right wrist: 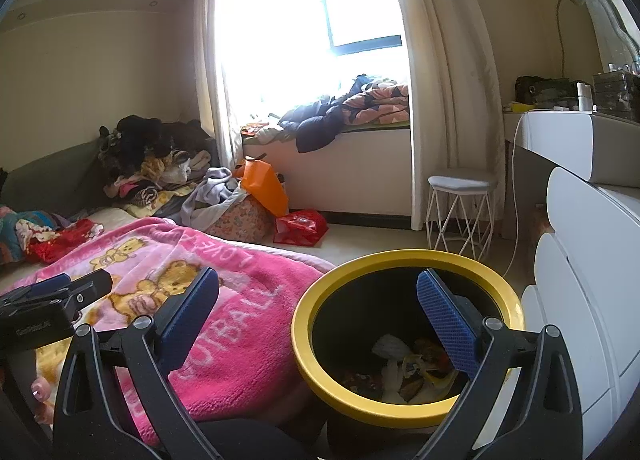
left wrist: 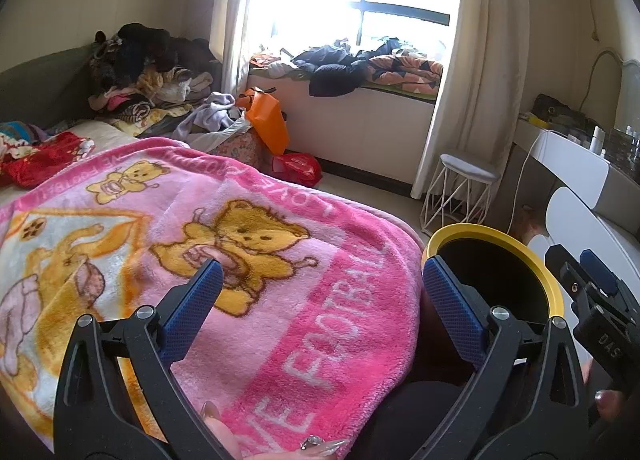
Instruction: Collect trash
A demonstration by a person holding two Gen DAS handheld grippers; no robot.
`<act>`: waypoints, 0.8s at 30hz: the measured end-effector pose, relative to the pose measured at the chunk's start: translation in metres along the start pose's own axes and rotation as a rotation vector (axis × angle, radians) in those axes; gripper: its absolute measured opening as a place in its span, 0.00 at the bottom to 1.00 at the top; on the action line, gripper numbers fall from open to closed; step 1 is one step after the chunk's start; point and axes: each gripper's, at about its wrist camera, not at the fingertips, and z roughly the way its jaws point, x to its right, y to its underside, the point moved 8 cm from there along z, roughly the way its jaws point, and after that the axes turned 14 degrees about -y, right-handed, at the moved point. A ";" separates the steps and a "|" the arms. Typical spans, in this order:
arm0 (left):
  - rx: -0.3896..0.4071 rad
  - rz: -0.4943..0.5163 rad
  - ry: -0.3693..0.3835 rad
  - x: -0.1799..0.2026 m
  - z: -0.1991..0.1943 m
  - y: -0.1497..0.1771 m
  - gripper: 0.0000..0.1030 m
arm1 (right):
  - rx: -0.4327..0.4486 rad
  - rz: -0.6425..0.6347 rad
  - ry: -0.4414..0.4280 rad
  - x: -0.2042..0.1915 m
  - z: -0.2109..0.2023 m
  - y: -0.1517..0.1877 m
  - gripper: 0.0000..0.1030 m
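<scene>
Bedroom, daylight blown out through one window (right wrist: 304, 12) with cream curtains (right wrist: 444, 72). Bed with pink bear blanket (left wrist: 248, 260) filling the foreground; one yellow-rimmed black trash bin (right wrist: 408, 340) just beside its edge, tight against a white drawer unit (right wrist: 588, 300) on the other side. Left claw (left wrist: 322, 284) spread wide, holding nothing, over the blanket corner with its right finger overlapping the bin rim. Right claw (right wrist: 318, 292) also wide and empty, one finger over the blanket, the other over the bin mouth. Trash (right wrist: 404, 372) already at the bin bottom: crumpled paper and wrappers, count not readable. Further back: one clothes pile (right wrist: 152, 156) at the bed's head end, one orange bag (right wrist: 266, 184) and one red bag (right wrist: 300, 226) on the floor near a patterned bag, one white wire-leg stool (right wrist: 460, 208) by the curtain, more clothing heaped on the window seat (right wrist: 344, 108). White tabletop (right wrist: 560, 132) at right with boxes and small bottles, one white cable hanging down to the floor. Long-nailed fingers (left wrist: 216, 420) visible under the left claw's handles. Pale floor (right wrist: 360, 244), cream walls.
</scene>
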 end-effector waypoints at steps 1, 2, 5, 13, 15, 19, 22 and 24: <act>0.000 0.000 0.000 0.000 0.000 0.000 0.90 | 0.000 -0.001 -0.002 0.000 0.000 0.000 0.94; 0.000 0.001 0.000 0.001 0.000 0.000 0.90 | 0.000 -0.001 -0.001 0.001 0.000 0.000 0.94; -0.002 -0.001 0.001 0.002 0.000 0.000 0.90 | 0.000 -0.001 -0.001 0.001 0.000 0.000 0.94; -0.003 0.000 0.002 0.003 0.000 0.000 0.90 | 0.001 0.000 -0.001 0.002 0.000 -0.001 0.94; -0.003 0.000 0.003 0.003 0.000 0.000 0.90 | 0.001 -0.001 0.000 0.002 0.000 -0.001 0.94; -0.004 0.001 0.003 0.004 0.000 0.000 0.90 | 0.002 -0.001 0.000 0.003 0.000 -0.001 0.94; -0.005 -0.001 0.009 0.004 0.000 0.000 0.90 | 0.002 0.000 0.001 0.004 -0.001 -0.001 0.94; -0.005 0.001 0.008 0.004 0.000 0.000 0.90 | 0.003 0.001 0.001 0.004 -0.001 -0.001 0.94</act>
